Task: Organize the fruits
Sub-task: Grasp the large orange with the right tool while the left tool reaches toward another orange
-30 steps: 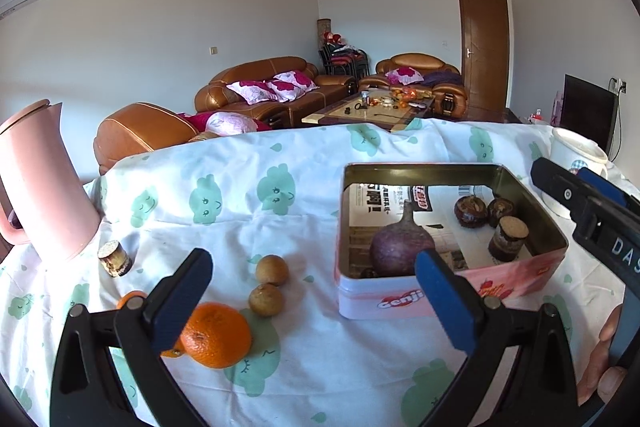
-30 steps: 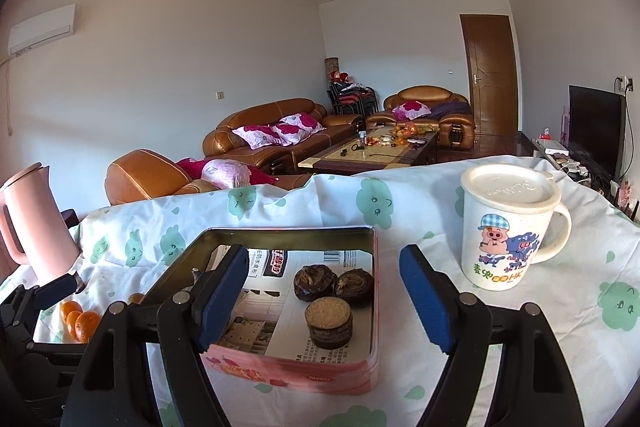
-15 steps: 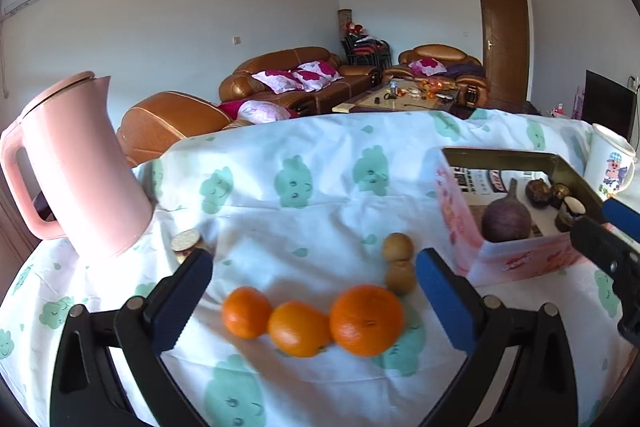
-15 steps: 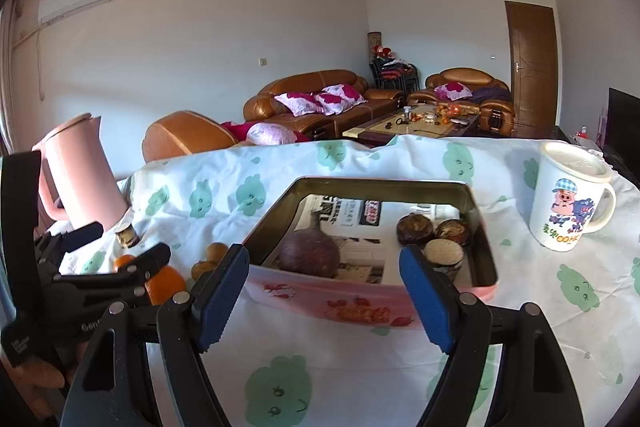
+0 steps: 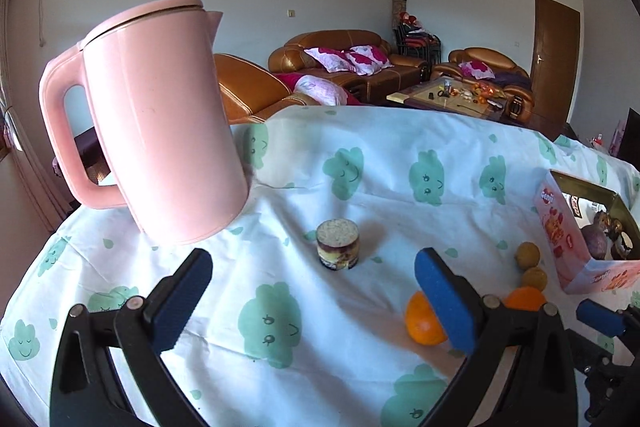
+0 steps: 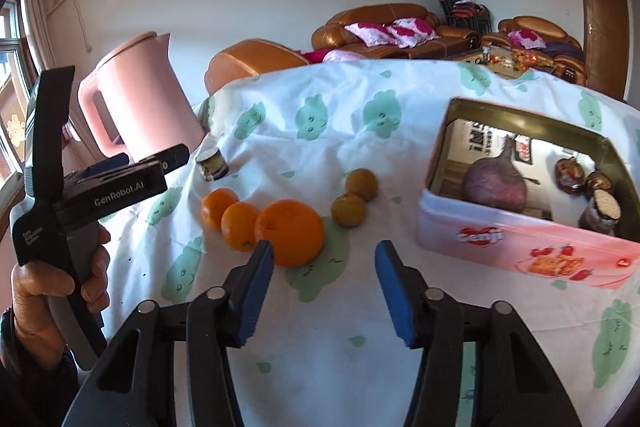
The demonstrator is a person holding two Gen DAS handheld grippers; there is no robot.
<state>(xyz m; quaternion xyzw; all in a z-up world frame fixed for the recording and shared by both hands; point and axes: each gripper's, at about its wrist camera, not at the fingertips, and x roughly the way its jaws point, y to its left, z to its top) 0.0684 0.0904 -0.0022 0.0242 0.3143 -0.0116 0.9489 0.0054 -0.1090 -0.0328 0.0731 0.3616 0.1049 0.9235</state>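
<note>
Three oranges point(image 6: 290, 231) lie in a row on the cloth, with two small brown fruits point(image 6: 348, 210) just behind them. My right gripper point(image 6: 324, 259) hovers over the cloth near the biggest orange, its jaws closing with nothing between them. An open pink tin point(image 6: 520, 239) to the right holds a purple root point(image 6: 494, 183) and a few dark round pieces point(image 6: 604, 203). My left gripper point(image 5: 312, 287) is open and empty, facing a small round cake point(image 5: 338, 245). One orange point(image 5: 424, 319) shows partly behind its right finger.
A tall pink kettle point(image 5: 160, 119) stands at the table's left rear, close to the left gripper. A hand point(image 6: 60, 287) holds the left gripper point(image 6: 160, 163) at the left of the right wrist view. The cloth-covered table point(image 6: 360, 327) drops off behind the kettle.
Both views have swung left. The kettle now fills the left wrist view and the tin has slid to its right edge. The right jaws have narrowed and the oranges now lie just ahead of them.
</note>
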